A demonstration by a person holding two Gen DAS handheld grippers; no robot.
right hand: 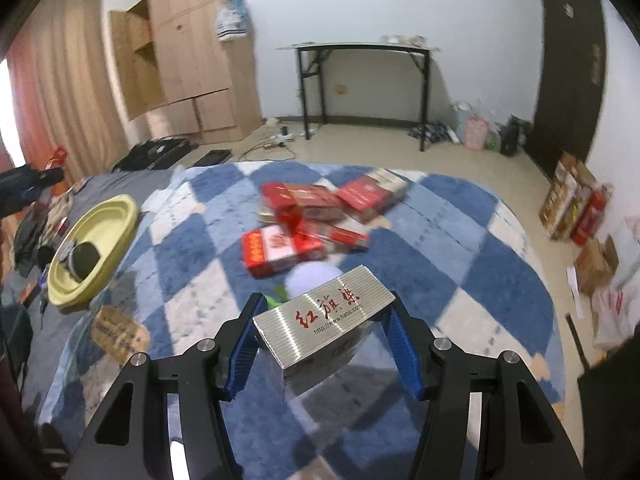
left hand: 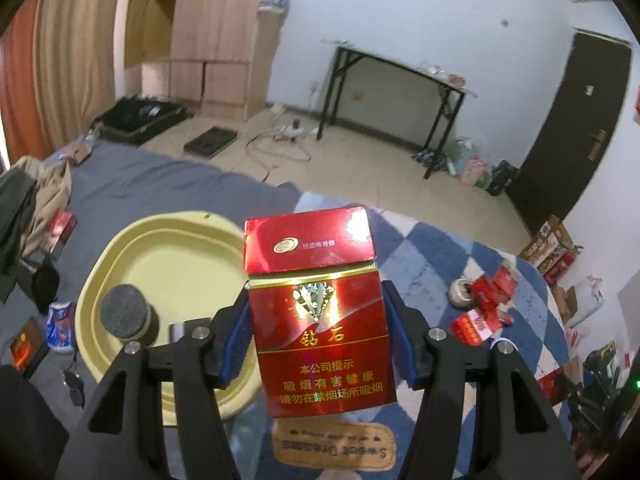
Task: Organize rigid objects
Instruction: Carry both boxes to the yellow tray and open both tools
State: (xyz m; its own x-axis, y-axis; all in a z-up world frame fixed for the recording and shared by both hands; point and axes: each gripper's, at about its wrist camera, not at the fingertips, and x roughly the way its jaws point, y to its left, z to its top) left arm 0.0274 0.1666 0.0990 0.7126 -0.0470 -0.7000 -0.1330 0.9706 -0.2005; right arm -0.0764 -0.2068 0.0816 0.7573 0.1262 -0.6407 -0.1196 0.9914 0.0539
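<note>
The left tool [left hand: 318,332] is clenched on a glossy red cardboard cigarette pack [left hand: 320,320], lid flipped ajar, held upright over the rim of a pale yellow plastic basin [left hand: 132,248] that holds a dark round lidded jar [left hand: 128,314]. The right tool [right hand: 324,334] grips a silver ribbed cigarette box [right hand: 320,316] with red lettering, tilted above a blue-and-white checked plush blanket [right hand: 460,248] on the bed. Beyond it, a loose heap of red-and-white cigarette packs [right hand: 316,220] lies on the blanket, well apart from the basin at the left edge.
</note>
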